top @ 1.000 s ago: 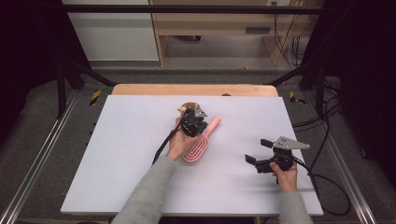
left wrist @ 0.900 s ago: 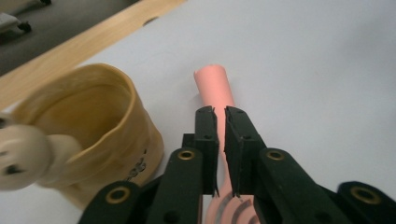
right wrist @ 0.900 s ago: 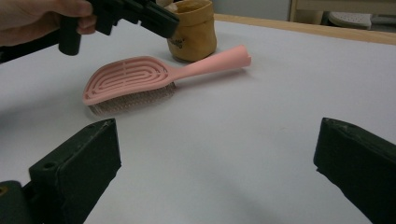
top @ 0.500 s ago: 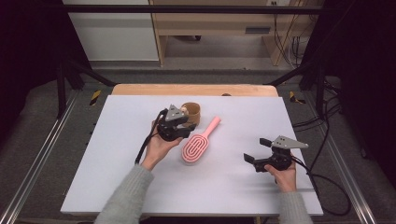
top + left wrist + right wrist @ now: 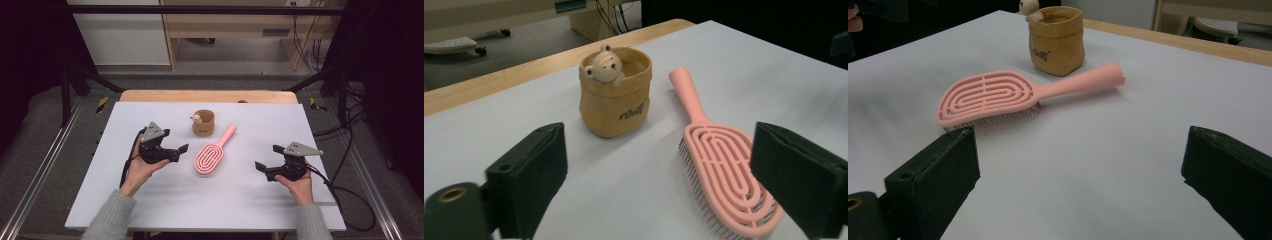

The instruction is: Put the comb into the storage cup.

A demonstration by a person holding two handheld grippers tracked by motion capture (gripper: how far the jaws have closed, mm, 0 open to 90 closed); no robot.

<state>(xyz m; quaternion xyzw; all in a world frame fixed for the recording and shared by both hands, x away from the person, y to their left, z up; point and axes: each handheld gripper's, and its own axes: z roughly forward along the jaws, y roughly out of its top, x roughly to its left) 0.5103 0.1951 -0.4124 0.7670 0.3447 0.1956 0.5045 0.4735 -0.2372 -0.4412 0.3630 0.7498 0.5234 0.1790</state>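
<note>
From the left tongs' (image 5: 183, 148) view, just-parted jaws frame a bear-faced cup (image 5: 615, 91) beside the pink brush (image 5: 724, 170).

White table top (image 5: 150, 210) with a wooden edge (image 5: 207, 96) at the far side. Grey floor (image 5: 235, 50) beyond, wooden furniture (image 5: 240, 22), cables (image 5: 307, 47) hanging. Dark surroundings either side.

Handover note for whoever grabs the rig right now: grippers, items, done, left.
Left gripper: jaws have just been opening, now wide, nothing between them, left of the brush.
Right gripper: open, empty, right of the brush.
Pink hairbrush: flat on the white table, bristles down, handle pointing toward the tan bear cup.
Cup: upright behind the brush, apart from it.
Done: brush set down and let go.
Left: probably nothing, unless the brush belongs in the cup.
</note>
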